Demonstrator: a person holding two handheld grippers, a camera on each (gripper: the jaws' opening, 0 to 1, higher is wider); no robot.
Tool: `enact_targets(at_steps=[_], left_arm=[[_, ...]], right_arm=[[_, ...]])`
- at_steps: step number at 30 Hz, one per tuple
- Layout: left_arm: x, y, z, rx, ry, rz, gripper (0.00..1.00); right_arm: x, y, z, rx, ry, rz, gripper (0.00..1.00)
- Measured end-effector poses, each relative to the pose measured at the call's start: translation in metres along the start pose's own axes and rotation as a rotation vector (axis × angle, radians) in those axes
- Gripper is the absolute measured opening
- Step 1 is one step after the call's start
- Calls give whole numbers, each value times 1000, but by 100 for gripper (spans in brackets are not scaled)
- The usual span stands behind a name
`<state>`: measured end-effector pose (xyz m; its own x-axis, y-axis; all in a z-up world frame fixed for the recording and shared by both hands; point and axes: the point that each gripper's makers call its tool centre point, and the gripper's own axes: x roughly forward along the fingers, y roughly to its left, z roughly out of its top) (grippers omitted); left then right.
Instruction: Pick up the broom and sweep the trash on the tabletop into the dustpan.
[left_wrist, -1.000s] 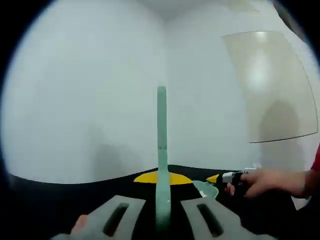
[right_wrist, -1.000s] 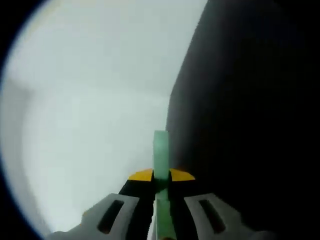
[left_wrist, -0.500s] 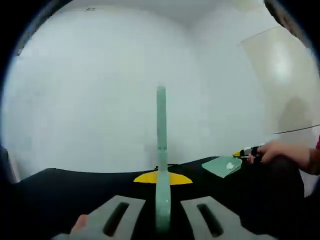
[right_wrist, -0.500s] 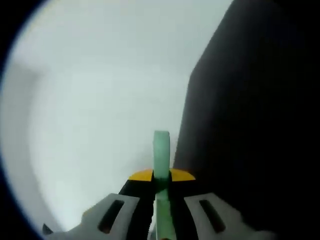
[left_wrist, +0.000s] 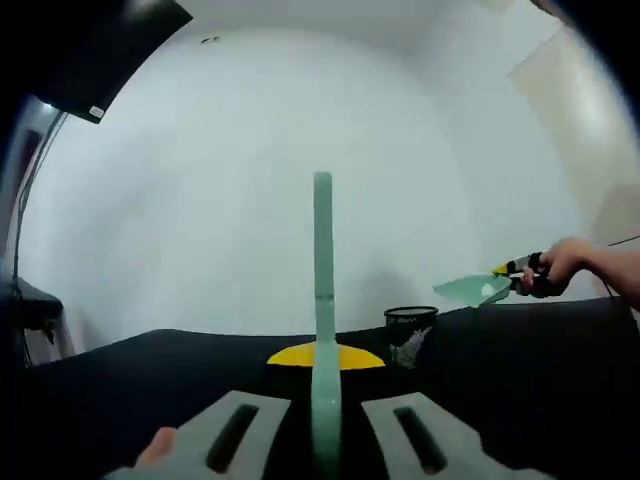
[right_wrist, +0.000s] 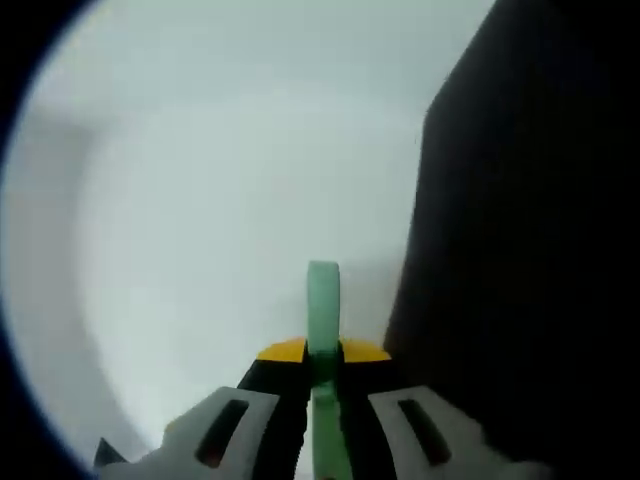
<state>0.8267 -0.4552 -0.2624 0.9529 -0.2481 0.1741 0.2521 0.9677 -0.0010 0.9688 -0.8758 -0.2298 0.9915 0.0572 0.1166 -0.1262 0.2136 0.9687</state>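
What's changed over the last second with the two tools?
The right gripper, seen in the left gripper view, has lifted the green dustpan off the black tabletop. A black mesh bin has come into view as the camera swung. Both grippers stayed shut on their green handles.

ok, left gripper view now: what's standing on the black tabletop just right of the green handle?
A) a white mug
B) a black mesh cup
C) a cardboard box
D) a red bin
B. A black mesh cup stands on the black tabletop, just right of the green handle that the left gripper is shut on.
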Motion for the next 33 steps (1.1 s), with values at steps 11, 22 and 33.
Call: enact_targets(at_steps=[11, 22, 33], left_arm=[[-1, 2, 0, -4, 6, -4, 0], [3, 1, 1, -27, 11, -17, 0], [4, 3, 2, -50, 6, -19, 0]], right_arm=[[44, 41, -31, -3, 34, 145, 12], [80, 52, -58, -58, 40, 260, 12], [75, 88, -86, -386, 74, 361, 12]])
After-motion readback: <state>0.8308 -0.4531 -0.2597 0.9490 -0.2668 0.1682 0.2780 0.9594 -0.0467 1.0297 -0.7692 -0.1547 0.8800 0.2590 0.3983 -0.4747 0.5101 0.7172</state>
